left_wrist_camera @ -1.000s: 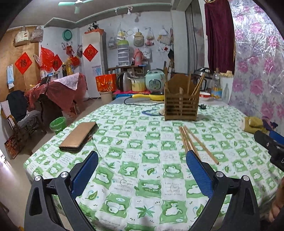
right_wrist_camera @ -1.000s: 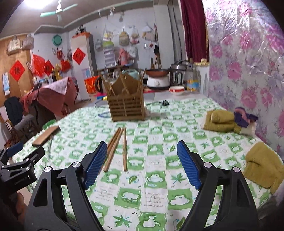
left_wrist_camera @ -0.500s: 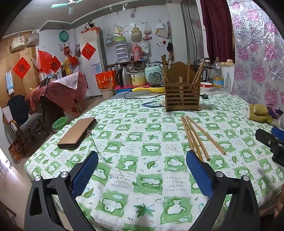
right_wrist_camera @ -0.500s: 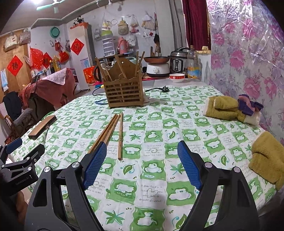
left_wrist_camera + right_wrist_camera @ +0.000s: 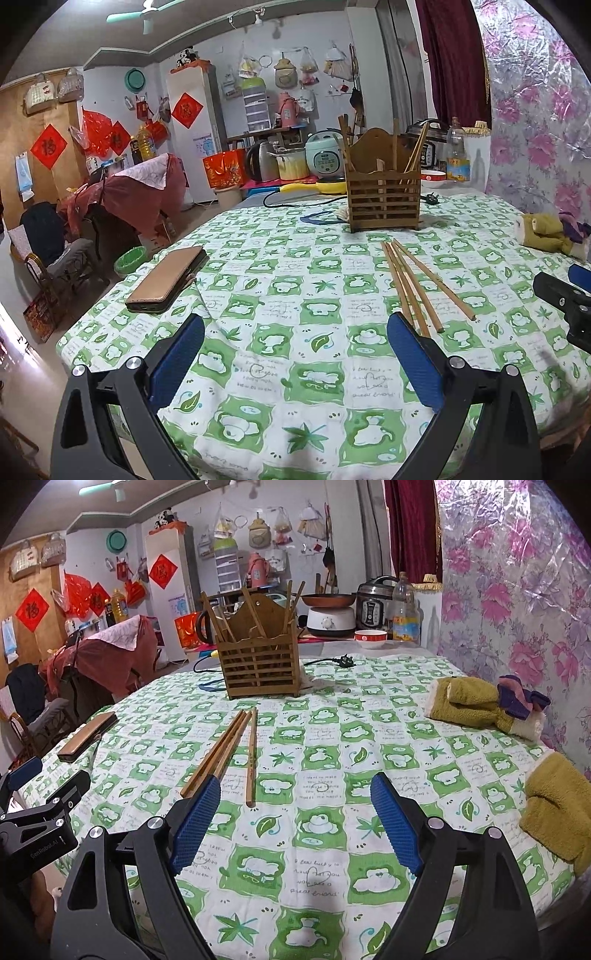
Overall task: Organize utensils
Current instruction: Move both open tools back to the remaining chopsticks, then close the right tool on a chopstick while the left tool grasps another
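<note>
I hold my left claw (image 5: 295, 354) and right claw (image 5: 295, 819) tilted down over the near edge of the table (image 5: 332, 886), both spread wide with nothing between the blue pads. Bare cloth lies open ahead of each (a brown wallet (image 5: 166, 278) sits near the left edge). The loose chopsticks (image 5: 225, 753) lie just beyond my right claw's left pad, pointing toward the wooden holder (image 5: 258, 657) well beyond them, which already has sticks in it.

Black gripper (image 5: 295, 823), ribbed blue pads (image 5: 195, 823), silver screws
</note>
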Motion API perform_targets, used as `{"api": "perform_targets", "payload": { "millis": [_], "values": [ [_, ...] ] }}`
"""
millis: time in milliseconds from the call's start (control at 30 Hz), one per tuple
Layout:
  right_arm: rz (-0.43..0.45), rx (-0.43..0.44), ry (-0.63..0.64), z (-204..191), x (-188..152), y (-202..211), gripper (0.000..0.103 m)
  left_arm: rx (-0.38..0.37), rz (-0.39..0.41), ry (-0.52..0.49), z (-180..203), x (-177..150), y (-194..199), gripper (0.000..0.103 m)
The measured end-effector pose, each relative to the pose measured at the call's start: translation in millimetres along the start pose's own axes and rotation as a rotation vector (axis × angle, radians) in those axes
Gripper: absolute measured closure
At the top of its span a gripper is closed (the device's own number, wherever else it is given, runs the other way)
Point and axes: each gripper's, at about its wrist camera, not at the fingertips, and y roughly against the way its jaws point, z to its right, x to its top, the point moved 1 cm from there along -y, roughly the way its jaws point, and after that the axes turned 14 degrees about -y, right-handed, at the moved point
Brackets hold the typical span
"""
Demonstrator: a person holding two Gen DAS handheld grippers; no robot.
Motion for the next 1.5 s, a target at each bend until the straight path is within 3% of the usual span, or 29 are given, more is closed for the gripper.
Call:
{"api": "perform_targets", "payload": {
  "millis": [633,1233,1500],
  "values": [
    [-0.024,-0.002,-0.002,1.1,-5.2,-8.6,0.020,0.015,-0.005,-0.015,1.6,-2.2,-3.4,0.006],
    [-0.082,-0.006,0.003,2.3,-9.4,-26.6,0.020,0.002,-0.064,-0.031,5.6,-12.1,-29.9,0.006],
    [-0.151,-0.002,0.021,-1.5,-16.3,-43.7,0.021,-0.075,-0.145,0.004,-1.0,-16.2,-52.1,0.006]
  ]
}}
